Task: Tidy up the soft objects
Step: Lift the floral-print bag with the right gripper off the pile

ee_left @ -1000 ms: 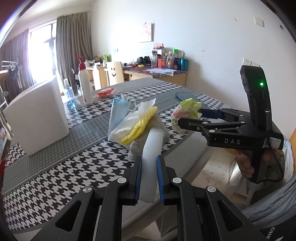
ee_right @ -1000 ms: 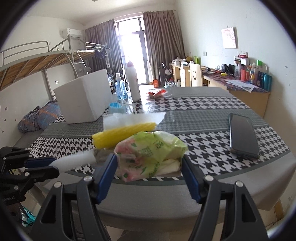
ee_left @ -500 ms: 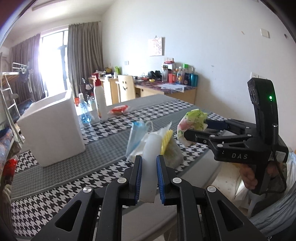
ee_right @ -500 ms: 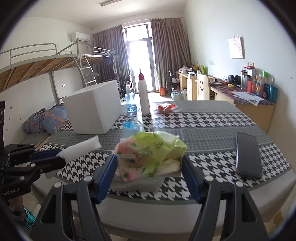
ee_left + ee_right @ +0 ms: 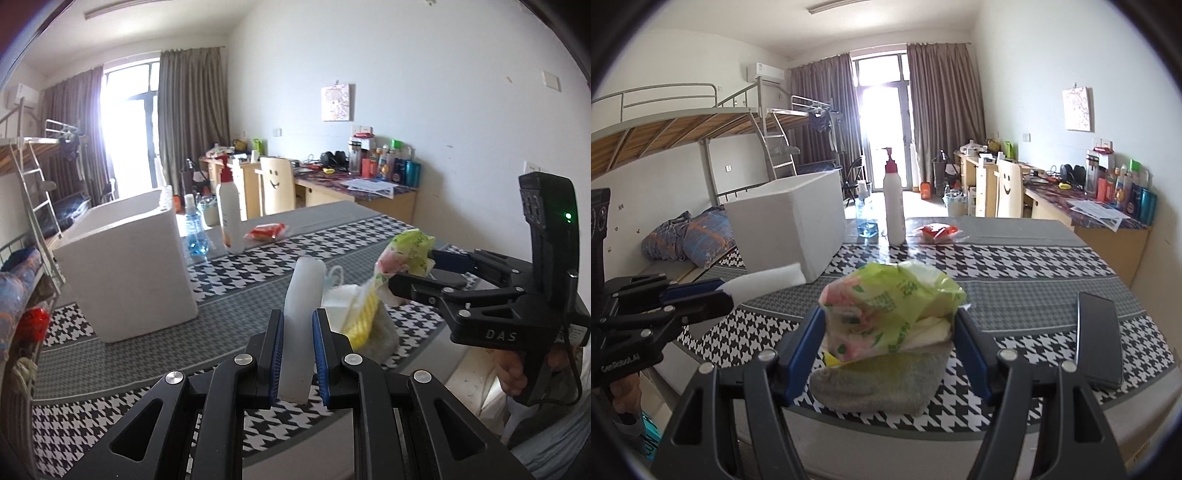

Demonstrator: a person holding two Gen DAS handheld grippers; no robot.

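Soft objects fill both grippers. The left gripper (image 5: 298, 347) has its jaws drawn nearly together, pinching one white foam strip (image 5: 302, 317) whose free end sticks up and forward past the blue pads (image 5: 276, 354). The right gripper (image 5: 891, 339) has its jaws spread wide, clamped on the sides of one green and pink plastic packet (image 5: 886, 306), held above the table (image 5: 1027, 269).

Under the packet, at the near edge of the houndstooth cloth, one grey sock-like piece (image 5: 882, 380) lies flat, with one yellow knobbly item (image 5: 360, 325) and a white sheet (image 5: 340, 299) on it in the left wrist view. A looped white cord shows just behind that pile; what it belongs to cannot be told.

Further out stand one open white foam box (image 5: 125, 266), one white pump bottle (image 5: 229, 214) and one clear bottle with blue liquid (image 5: 194, 230), the two bottles near each other beside the box. One red packet (image 5: 266, 232) lies behind them. One dark phone (image 5: 1099, 336) lies flat, well apart on the right.
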